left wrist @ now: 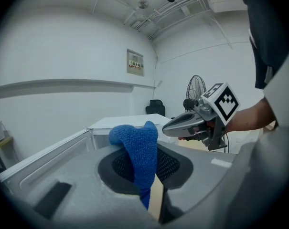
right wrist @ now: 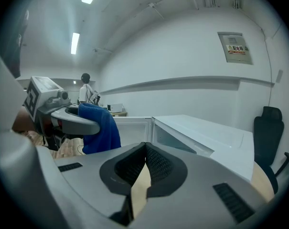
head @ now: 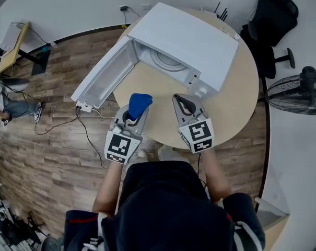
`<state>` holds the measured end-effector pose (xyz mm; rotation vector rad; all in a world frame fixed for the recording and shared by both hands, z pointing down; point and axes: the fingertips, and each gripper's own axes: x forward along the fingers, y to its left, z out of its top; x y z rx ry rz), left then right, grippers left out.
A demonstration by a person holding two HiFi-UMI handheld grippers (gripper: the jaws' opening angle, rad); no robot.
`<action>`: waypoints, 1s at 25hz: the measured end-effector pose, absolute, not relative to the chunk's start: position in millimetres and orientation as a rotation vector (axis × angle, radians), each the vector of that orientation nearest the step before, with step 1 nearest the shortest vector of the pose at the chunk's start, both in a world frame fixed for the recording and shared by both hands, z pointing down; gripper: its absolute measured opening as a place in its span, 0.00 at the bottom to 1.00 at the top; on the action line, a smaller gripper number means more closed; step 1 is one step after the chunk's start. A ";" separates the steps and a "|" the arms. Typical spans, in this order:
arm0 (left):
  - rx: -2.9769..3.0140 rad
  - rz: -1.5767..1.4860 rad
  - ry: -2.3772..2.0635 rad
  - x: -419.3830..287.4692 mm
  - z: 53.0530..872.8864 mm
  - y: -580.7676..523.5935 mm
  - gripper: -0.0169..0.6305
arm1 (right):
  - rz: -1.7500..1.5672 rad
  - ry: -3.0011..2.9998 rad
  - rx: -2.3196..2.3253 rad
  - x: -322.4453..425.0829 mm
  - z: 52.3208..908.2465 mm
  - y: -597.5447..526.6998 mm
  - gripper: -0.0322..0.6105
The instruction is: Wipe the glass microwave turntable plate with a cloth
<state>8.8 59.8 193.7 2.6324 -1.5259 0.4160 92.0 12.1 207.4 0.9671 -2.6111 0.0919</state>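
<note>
Gripping the blue cloth (head: pixel 139 104) between its jaws, the left gripper (head: pixel 132 117) hovers over the near edge of the table (head: pixel 236 103). The right gripper (head: pixel 185 104) is level with it on the right, jaws pressed together on nothing. Beyond them the microwave (head: pixel 199 41) stands with its door (head: pixel 103 77) swung open to the left, and the glass plate (head: pixel 167 61) sits inside the cavity, well apart from both grippers. Wiping looks not yet begun: the cloth is in hand, but reaching the plate and rubbing it remain.
</note>
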 end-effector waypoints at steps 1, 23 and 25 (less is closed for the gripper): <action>2.621 0.417 -1.531 10.0 196.7 55.9 0.11 | 0.098 -2.609 0.954 92.9 211.3 7.8 0.06; 2.729 0.488 -1.127 -14.8 280.5 -8.9 0.11 | 0.140 -2.355 1.050 56.4 310.9 -50.0 0.06; 2.735 0.493 -1.074 -15.6 296.0 -9.3 0.11 | 0.109 -2.322 1.064 52.2 325.1 -51.1 0.06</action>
